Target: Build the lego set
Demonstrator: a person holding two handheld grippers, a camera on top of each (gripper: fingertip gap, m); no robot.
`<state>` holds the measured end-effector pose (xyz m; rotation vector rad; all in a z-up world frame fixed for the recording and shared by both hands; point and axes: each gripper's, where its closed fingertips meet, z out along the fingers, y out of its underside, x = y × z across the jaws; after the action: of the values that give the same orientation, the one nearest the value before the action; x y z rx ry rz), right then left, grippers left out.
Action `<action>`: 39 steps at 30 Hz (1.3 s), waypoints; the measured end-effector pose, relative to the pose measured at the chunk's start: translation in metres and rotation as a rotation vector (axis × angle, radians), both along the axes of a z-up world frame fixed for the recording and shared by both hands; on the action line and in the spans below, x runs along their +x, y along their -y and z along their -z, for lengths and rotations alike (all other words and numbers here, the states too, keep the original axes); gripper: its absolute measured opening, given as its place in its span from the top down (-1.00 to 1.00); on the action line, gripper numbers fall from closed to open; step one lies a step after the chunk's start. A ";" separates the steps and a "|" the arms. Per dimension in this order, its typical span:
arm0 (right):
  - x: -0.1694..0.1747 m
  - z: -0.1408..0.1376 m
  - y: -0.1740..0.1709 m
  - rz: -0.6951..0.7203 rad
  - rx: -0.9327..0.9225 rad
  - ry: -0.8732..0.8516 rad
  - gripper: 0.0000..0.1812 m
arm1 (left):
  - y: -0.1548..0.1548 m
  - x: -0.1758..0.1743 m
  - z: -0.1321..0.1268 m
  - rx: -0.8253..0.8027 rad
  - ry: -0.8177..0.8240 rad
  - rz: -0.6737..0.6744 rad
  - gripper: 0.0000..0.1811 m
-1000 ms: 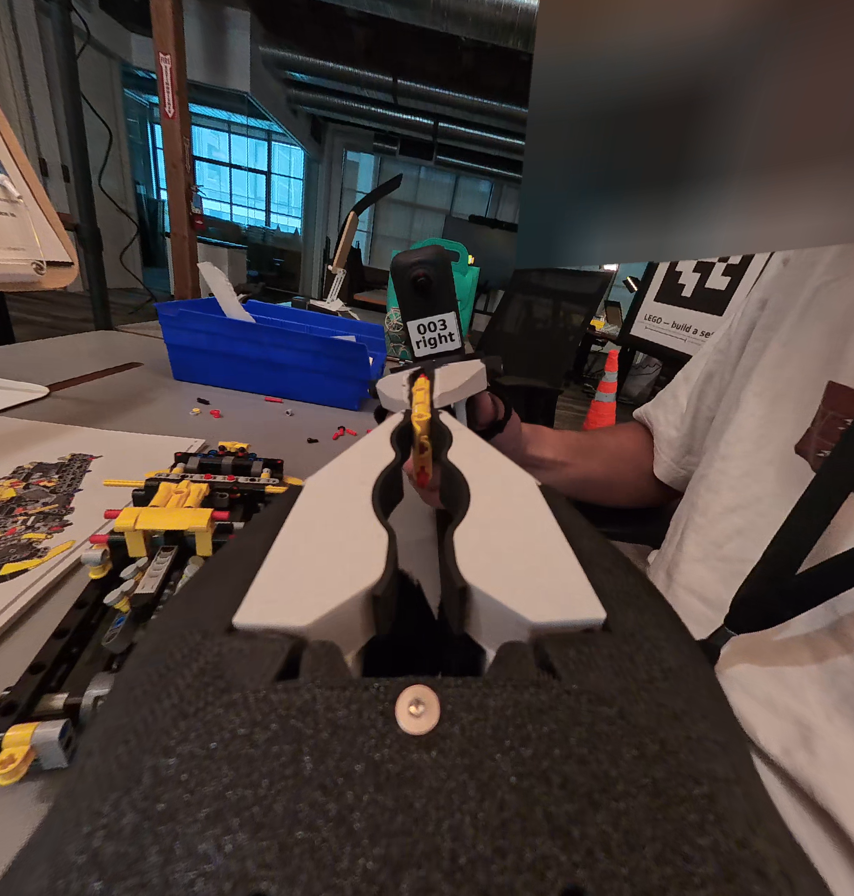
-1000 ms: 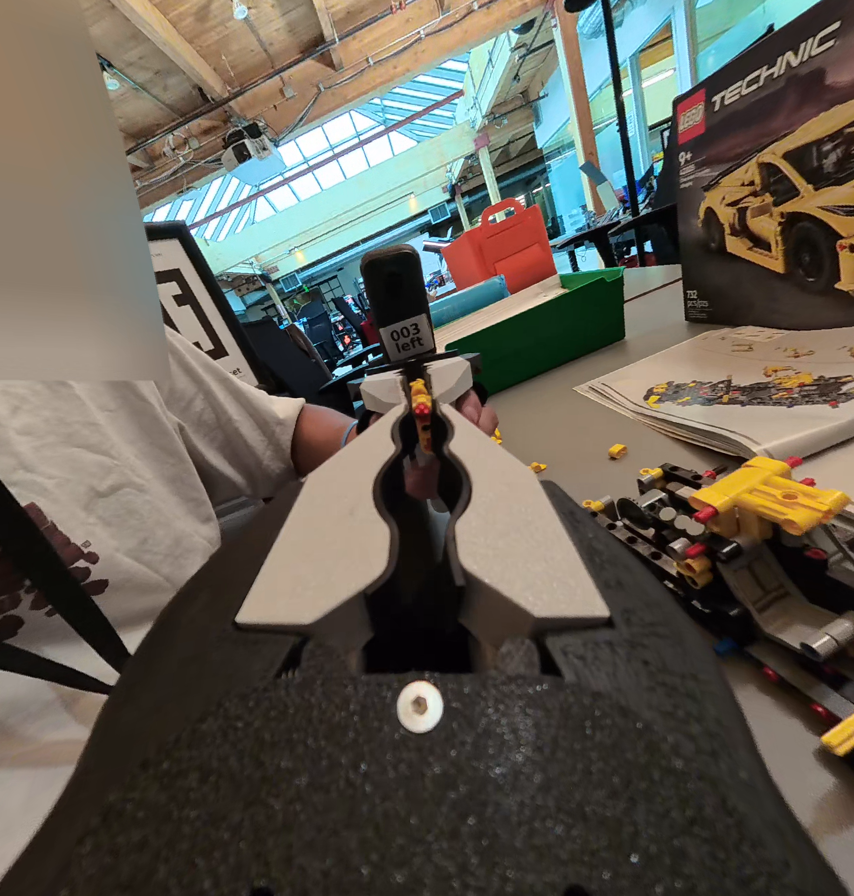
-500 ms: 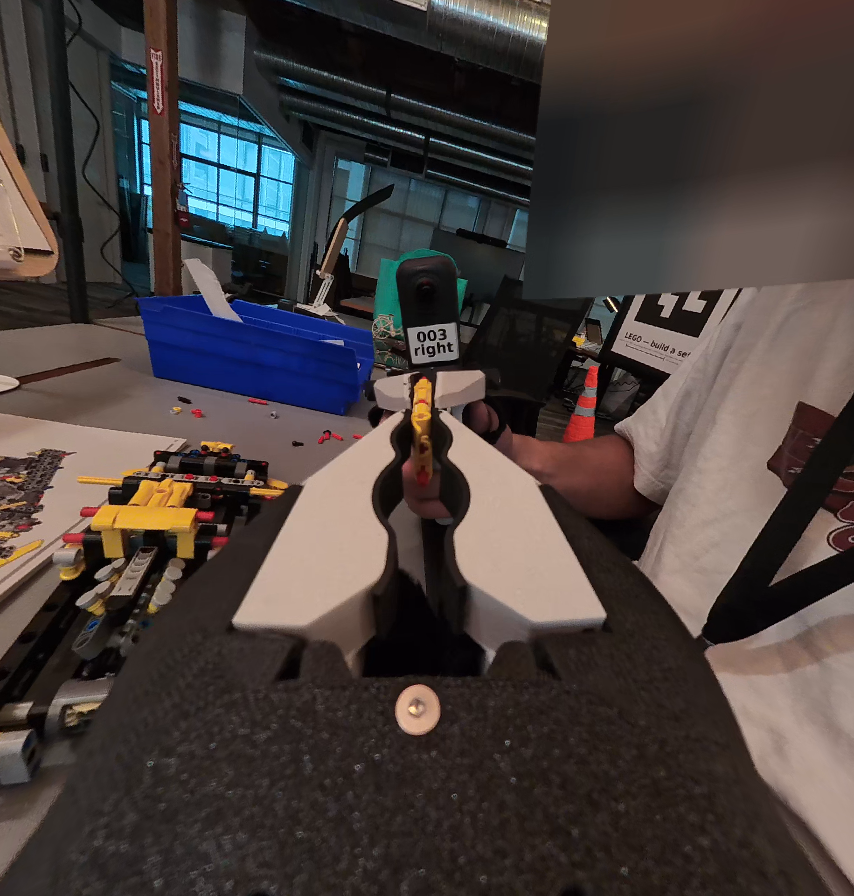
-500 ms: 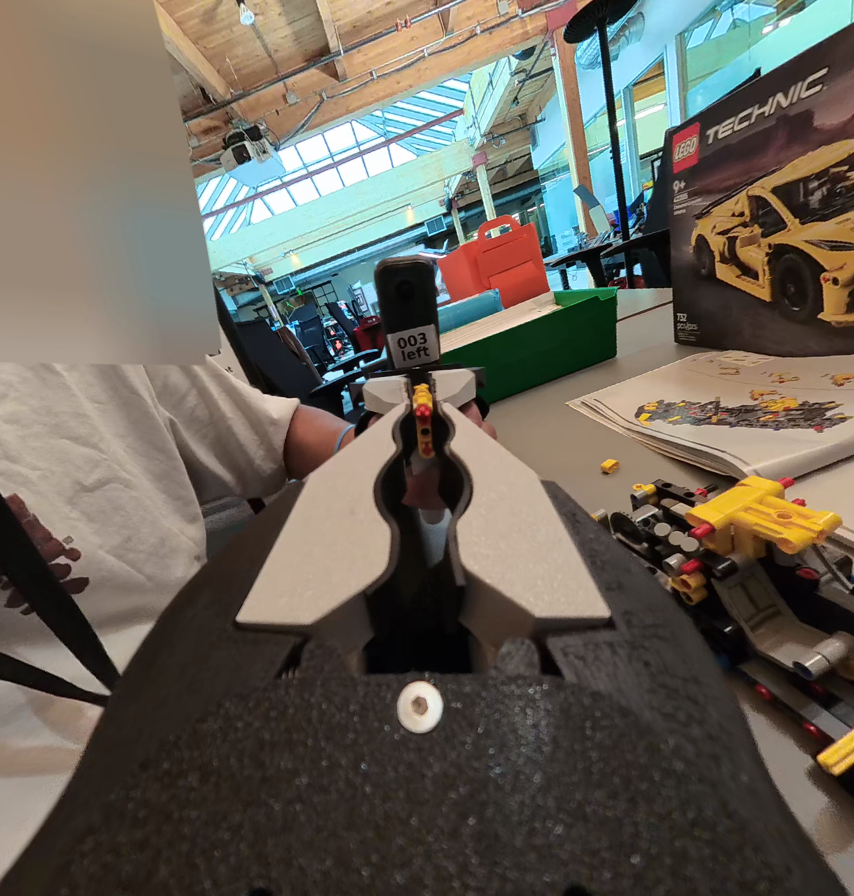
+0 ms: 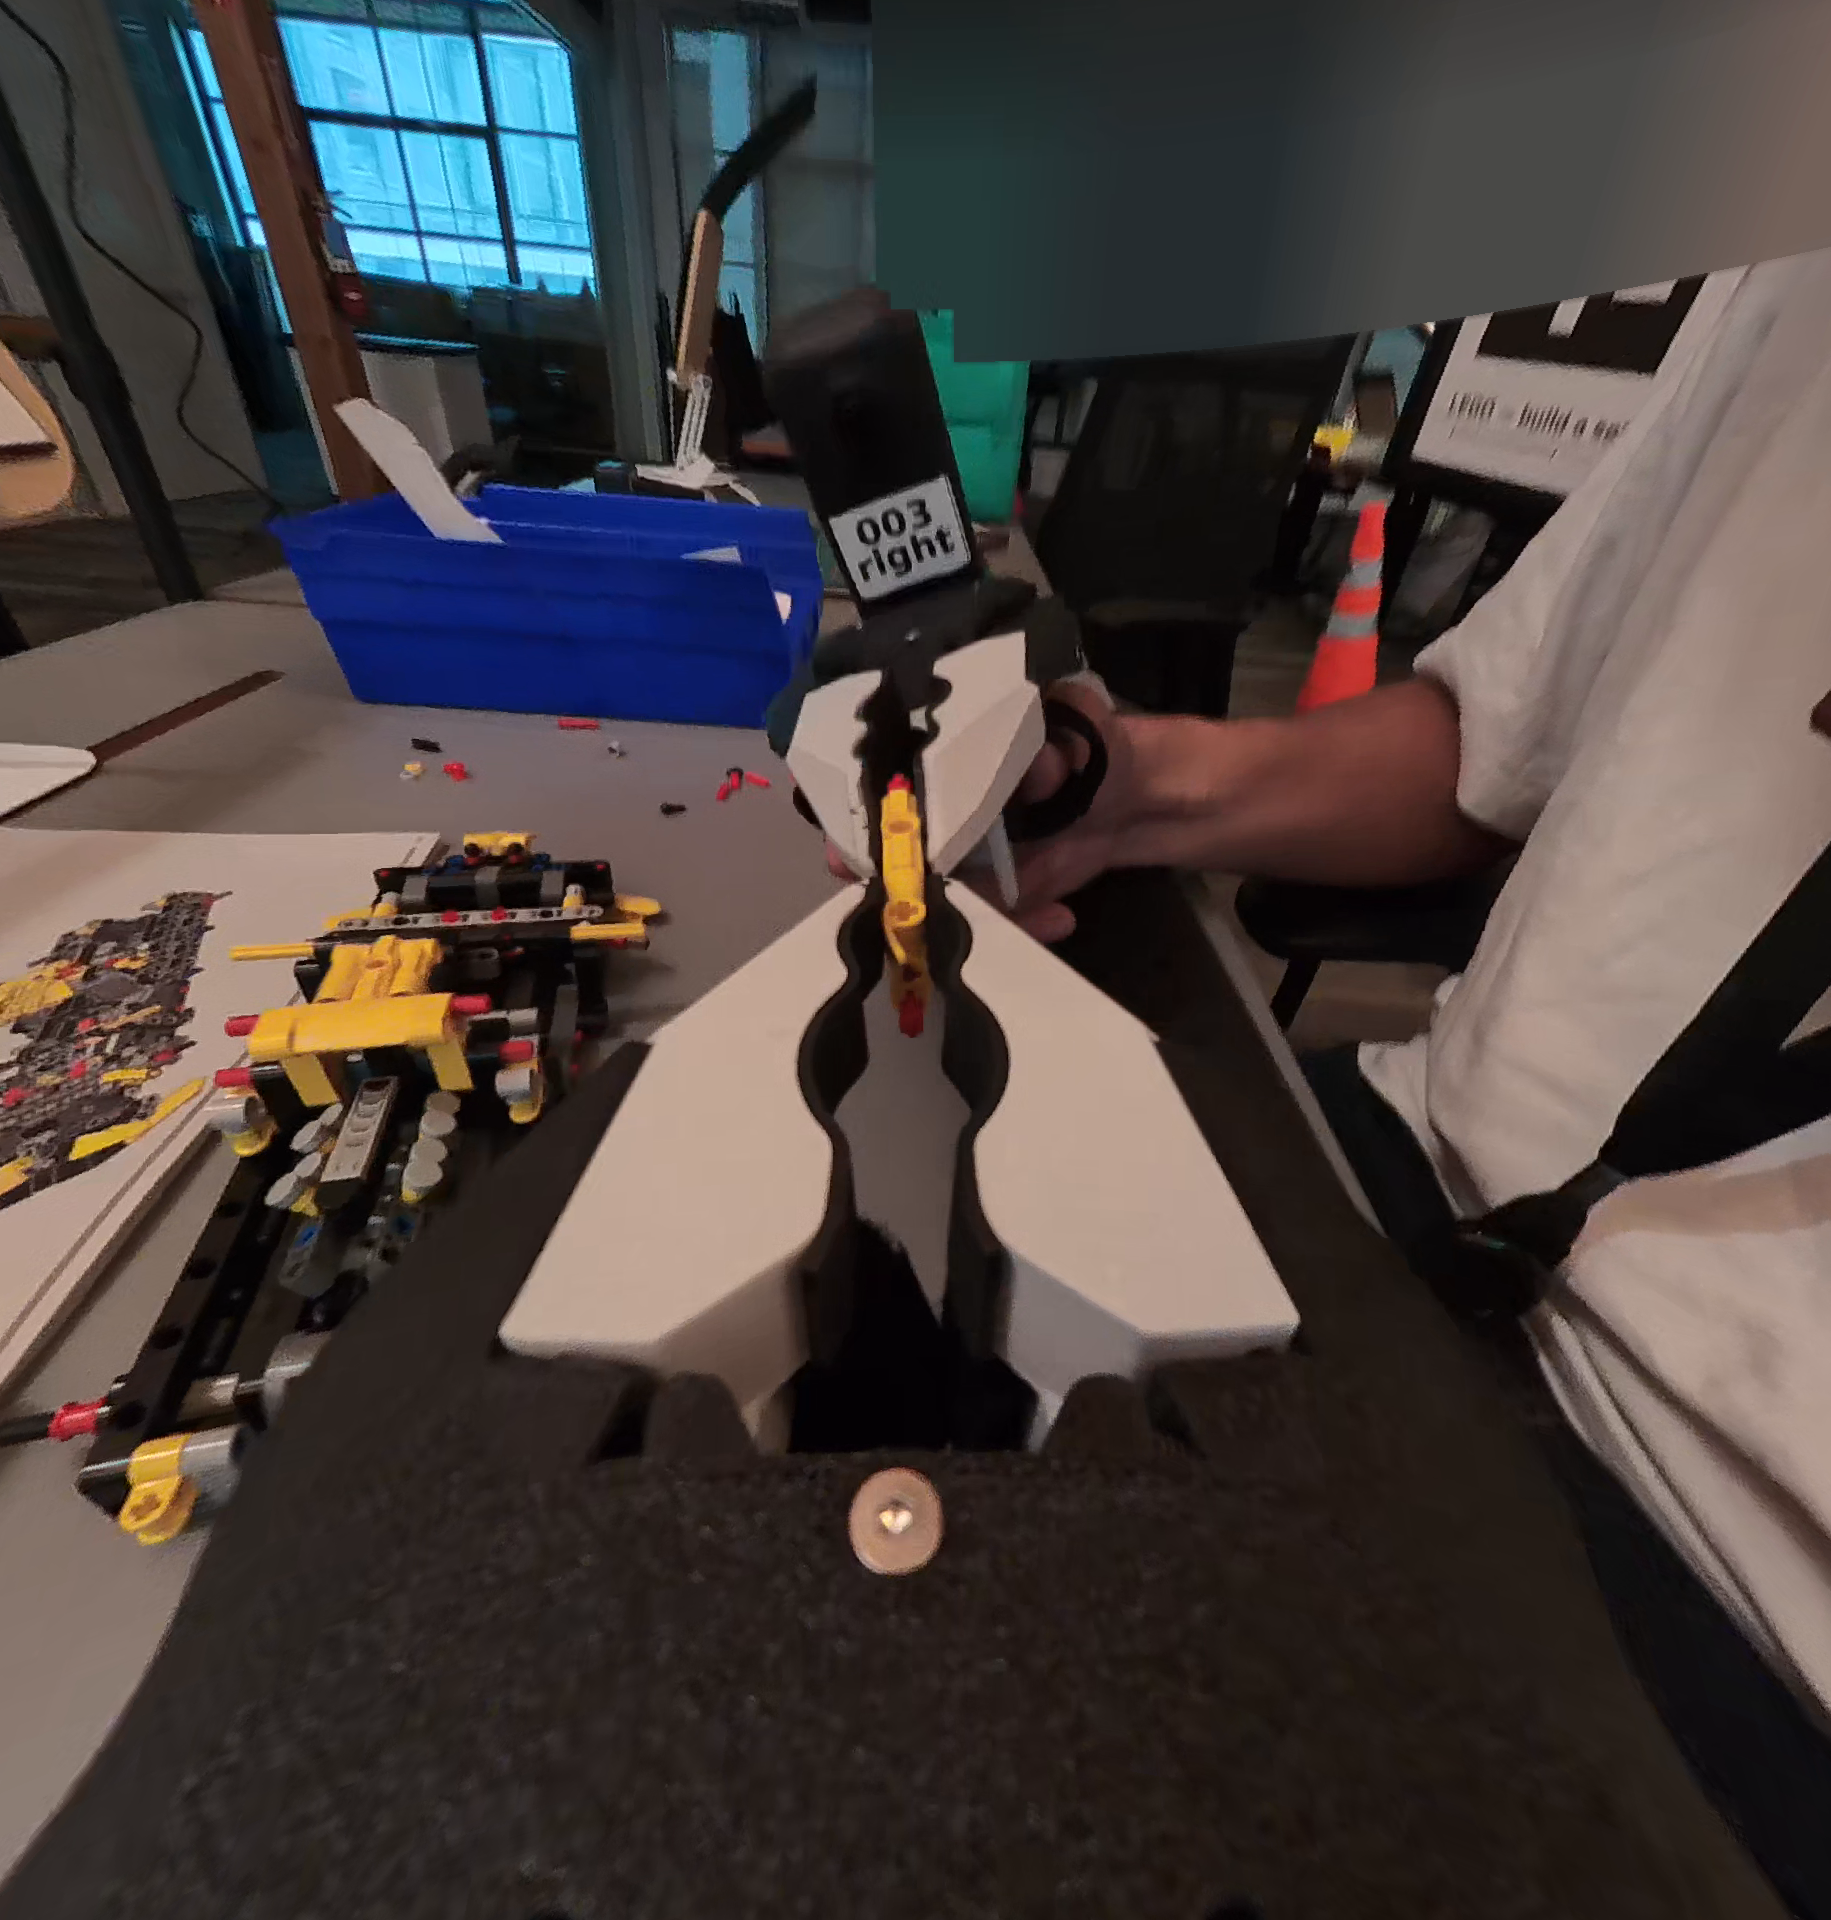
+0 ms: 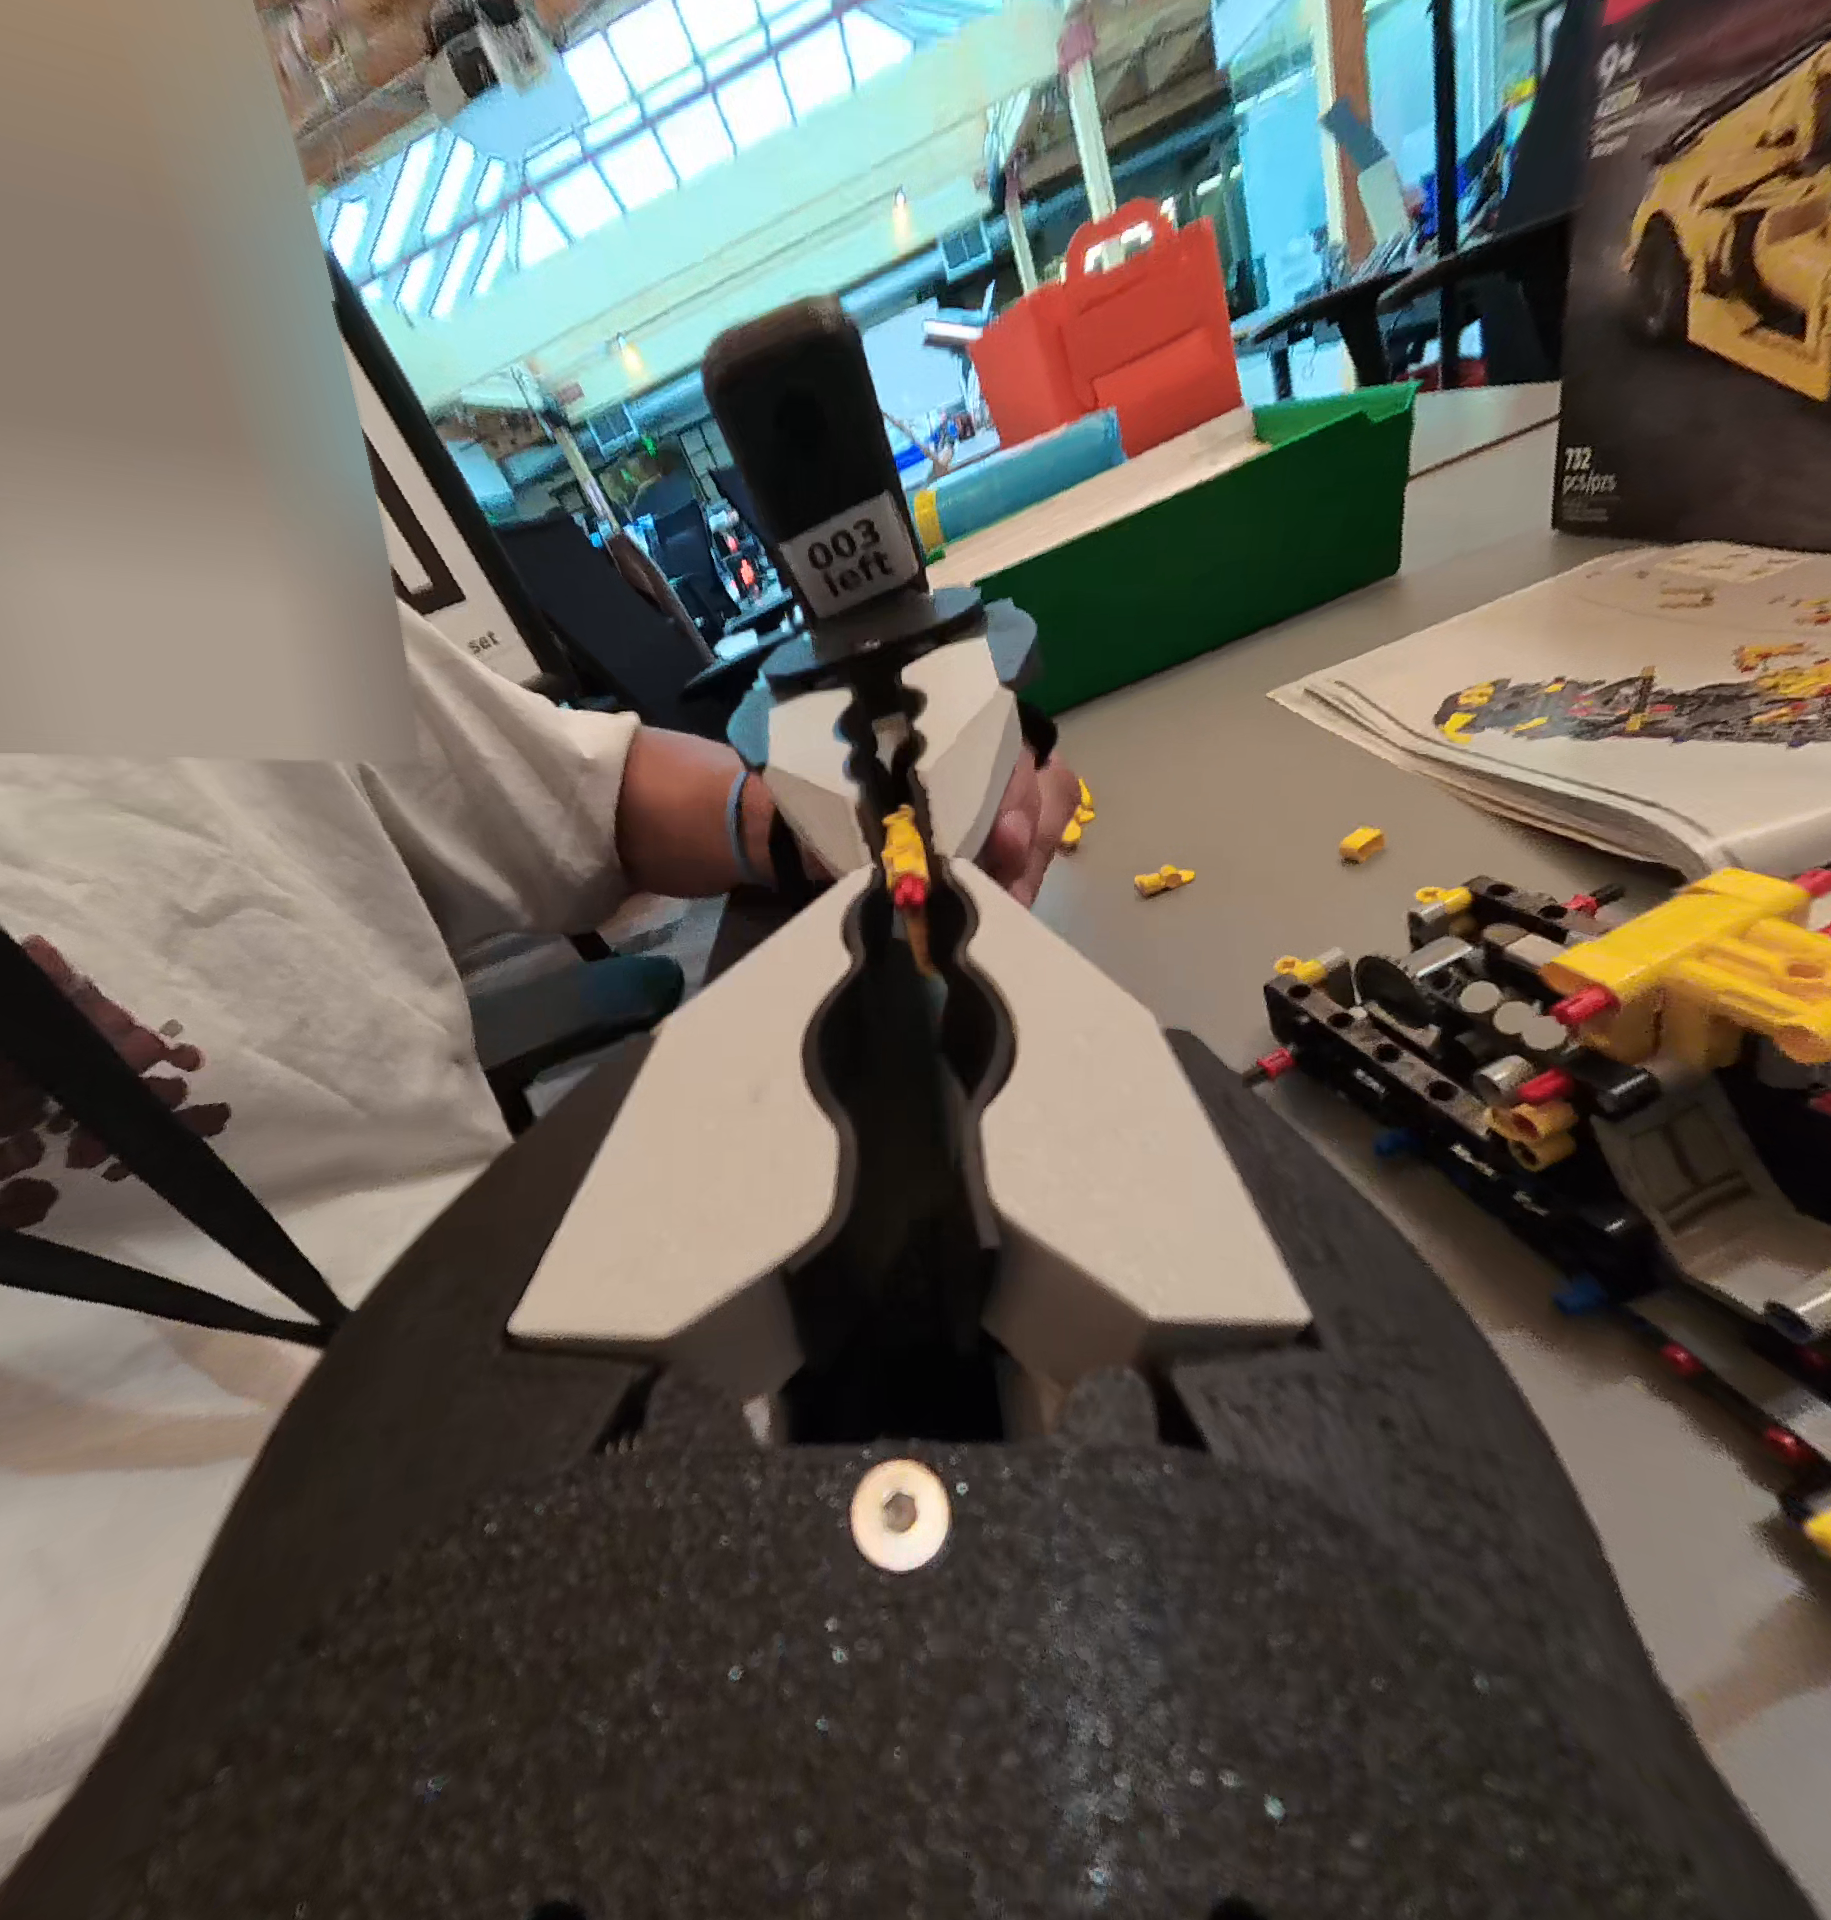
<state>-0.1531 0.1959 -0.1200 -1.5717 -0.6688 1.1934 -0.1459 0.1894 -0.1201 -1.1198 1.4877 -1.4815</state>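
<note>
grippers meet tip to tip above the table edge, left gripper (image 5: 903, 914) and right gripper (image 6: 906, 883) both pinched on one yellow beam (image 5: 903, 883), probably seating its red pin (image 5: 909, 1023), chassis (image 5: 371, 1060) sits beside them on the table

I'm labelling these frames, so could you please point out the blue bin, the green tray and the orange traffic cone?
blue bin (image 5: 537, 634), left wrist view, on its front wall.
green tray (image 6: 1212, 561), right wrist view, on its near side wall.
orange traffic cone (image 5: 1347, 634), left wrist view, on its lower body.

Yellow lego piece (image 6: 903, 847) between two closed, tip-to-tip grippers, above grey table (image 6: 1223, 790).
</note>
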 end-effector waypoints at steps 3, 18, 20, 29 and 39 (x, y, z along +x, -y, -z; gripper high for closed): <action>0.000 0.001 -0.001 0.003 -0.005 0.008 0.93 | -0.001 0.000 0.001 0.028 -0.009 -0.009 0.92; 0.013 0.031 -0.048 0.398 -0.150 0.162 0.47 | -0.056 0.013 0.027 0.778 -0.134 -0.516 0.93; 0.013 0.031 -0.050 0.442 -0.139 0.180 0.46 | -0.060 0.013 0.028 0.812 -0.152 -0.551 0.92; 0.015 0.031 -0.055 0.490 -0.105 0.210 0.45 | -0.064 0.013 0.033 0.958 -0.195 -0.607 0.92; 0.020 0.029 -0.059 0.556 0.010 0.312 0.40 | -0.063 0.014 0.033 1.039 -0.195 -0.622 0.92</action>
<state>-0.1328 0.2545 -0.1487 -1.7978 -0.3857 0.5399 -0.1323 0.2522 -0.1533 -0.9104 1.5163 -0.0939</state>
